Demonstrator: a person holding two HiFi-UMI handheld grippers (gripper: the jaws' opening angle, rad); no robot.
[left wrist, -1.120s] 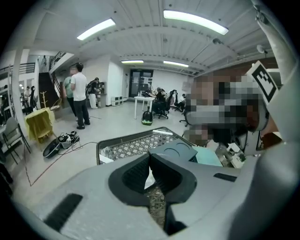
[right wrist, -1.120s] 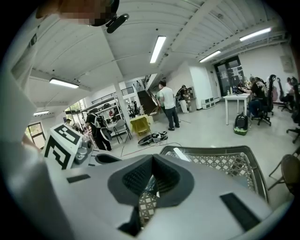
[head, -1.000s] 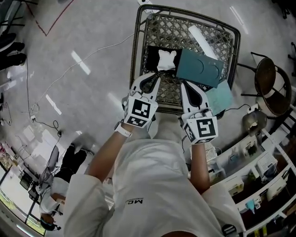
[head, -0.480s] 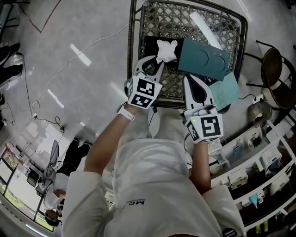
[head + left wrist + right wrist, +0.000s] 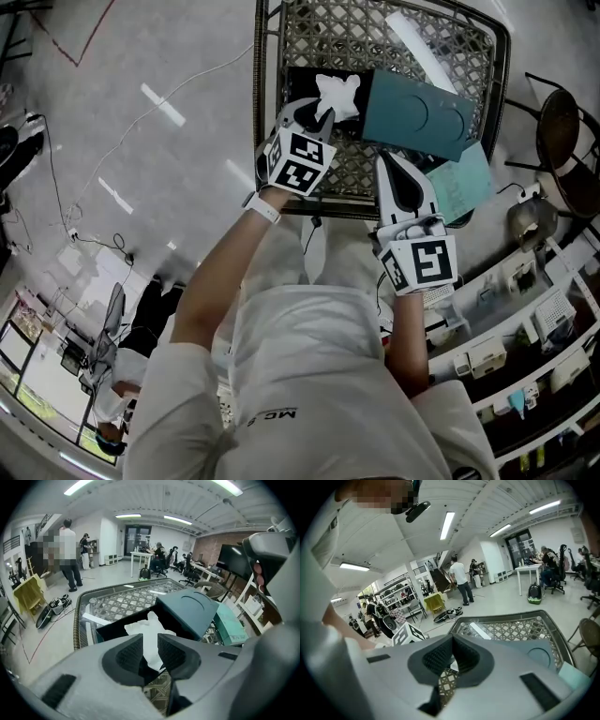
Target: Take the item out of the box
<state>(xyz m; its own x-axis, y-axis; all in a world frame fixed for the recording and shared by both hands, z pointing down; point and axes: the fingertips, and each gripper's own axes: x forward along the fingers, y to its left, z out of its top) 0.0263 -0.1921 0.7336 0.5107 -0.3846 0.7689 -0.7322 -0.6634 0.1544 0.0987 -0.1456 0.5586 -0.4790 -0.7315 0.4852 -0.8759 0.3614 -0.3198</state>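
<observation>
An open black box [image 5: 296, 86] stands on the lattice table [image 5: 258, 112]. A crumpled white item [image 5: 339, 94] lies in it, and the teal lid [image 5: 417, 117] leans on its right side. My left gripper [image 5: 319, 117] reaches over the box's near edge. In the left gripper view its jaws [image 5: 150, 651] stand a narrow gap apart, with the near corner of the white item [image 5: 150, 630] between the pads. My right gripper [image 5: 386, 161] hovers over the table's near edge, right of the box. It is shut and holds nothing [image 5: 452, 656].
A flat pale-teal box [image 5: 459, 183] lies at the table's near right corner. A white strip [image 5: 422, 56] rests on the far side. A round chair [image 5: 562, 131] and shelves [image 5: 506, 356] stand to the right. Cables run across the floor on the left.
My left gripper has moved forward from the table's near edge to the box, and its tips now sit at the white item's corner. The right gripper has hardly moved.
</observation>
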